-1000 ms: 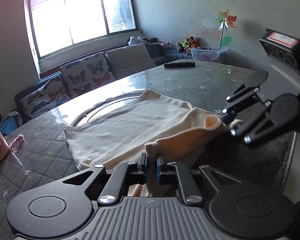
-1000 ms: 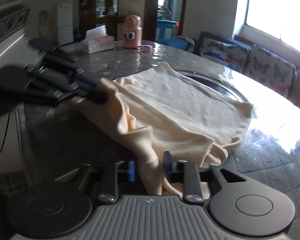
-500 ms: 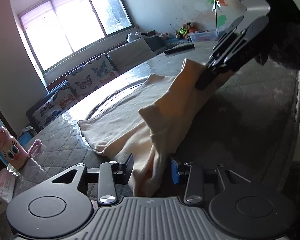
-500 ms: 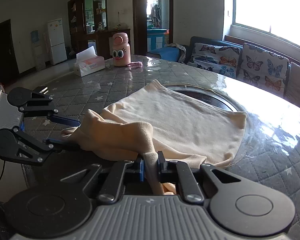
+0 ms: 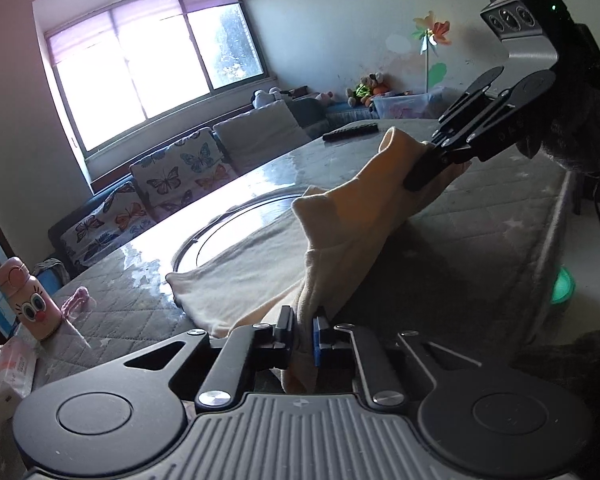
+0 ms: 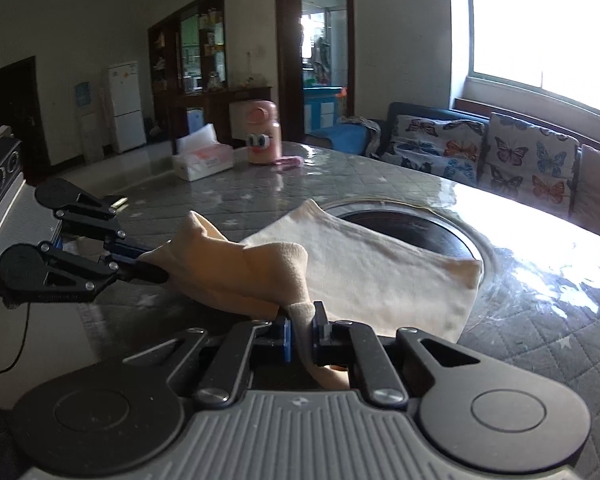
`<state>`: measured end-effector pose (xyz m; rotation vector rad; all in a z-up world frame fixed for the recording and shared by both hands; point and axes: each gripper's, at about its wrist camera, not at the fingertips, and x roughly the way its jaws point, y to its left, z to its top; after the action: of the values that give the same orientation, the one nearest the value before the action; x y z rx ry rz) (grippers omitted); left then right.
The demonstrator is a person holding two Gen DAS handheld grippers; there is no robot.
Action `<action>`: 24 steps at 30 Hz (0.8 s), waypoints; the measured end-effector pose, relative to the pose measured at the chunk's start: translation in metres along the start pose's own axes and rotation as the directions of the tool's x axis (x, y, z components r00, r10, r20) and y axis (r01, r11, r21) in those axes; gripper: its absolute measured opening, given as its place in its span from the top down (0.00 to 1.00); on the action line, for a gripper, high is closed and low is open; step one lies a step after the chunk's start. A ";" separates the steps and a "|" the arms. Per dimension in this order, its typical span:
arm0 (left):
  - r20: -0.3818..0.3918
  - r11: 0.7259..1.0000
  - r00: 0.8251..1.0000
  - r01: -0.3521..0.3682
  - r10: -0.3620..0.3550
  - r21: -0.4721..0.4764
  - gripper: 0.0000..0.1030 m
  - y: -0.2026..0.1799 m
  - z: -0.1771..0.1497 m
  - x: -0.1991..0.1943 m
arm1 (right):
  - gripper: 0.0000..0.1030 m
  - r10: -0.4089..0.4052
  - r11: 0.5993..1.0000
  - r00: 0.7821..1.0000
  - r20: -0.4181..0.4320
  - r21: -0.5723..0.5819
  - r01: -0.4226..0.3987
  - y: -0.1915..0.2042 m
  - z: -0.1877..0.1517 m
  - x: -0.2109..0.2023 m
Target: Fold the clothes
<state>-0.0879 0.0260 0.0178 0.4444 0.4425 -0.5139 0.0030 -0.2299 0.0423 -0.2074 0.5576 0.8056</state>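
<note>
While both tongs [image 5: 303,330] pinch it, cloth [image 6: 380,272] hangs lifted.

Legible text: none is found in either view.

- Tissue box [image 6: 202,162] on the table [image 6: 532,320], at ten o'clock in the right wrist view: pink printing is seen on its face, too small and blurred to be read.
- Pink bottle [image 6: 263,133], just beside it toward three o'clock: a cartoon face is carried, without lettering.
- White packet [image 5: 10,368], at nine o'clock in the left wrist view: marks are smeared and cannot be read.
</note>
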 end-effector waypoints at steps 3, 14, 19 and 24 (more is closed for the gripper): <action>0.000 1.000 1.000 0.019 -0.019 -0.011 0.90 -0.007 0.002 -0.027 | 0.92 0.037 0.999 0.999 -0.001 -0.011 -0.037 0.013 -0.002 -0.022; 0.035 0.996 0.999 -0.007 0.010 -0.083 0.90 0.014 0.022 -0.022 | 0.92 0.064 0.998 0.998 -0.006 0.028 -0.064 0.016 0.015 -0.033; 0.031 0.994 0.999 -0.026 0.029 -0.103 0.90 0.046 0.039 0.021 | 0.92 0.047 0.995 0.999 -0.017 0.084 -0.046 -0.018 0.039 -0.004; -0.038 0.991 0.998 -0.052 0.047 -0.127 0.90 0.074 0.044 0.081 | 0.92 0.030 0.990 0.999 -0.045 0.137 -0.024 -0.053 0.056 0.037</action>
<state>0.0293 0.0323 0.0341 0.3408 0.4940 -0.4274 0.0843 -0.2216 0.0669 -0.0933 0.6583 0.7873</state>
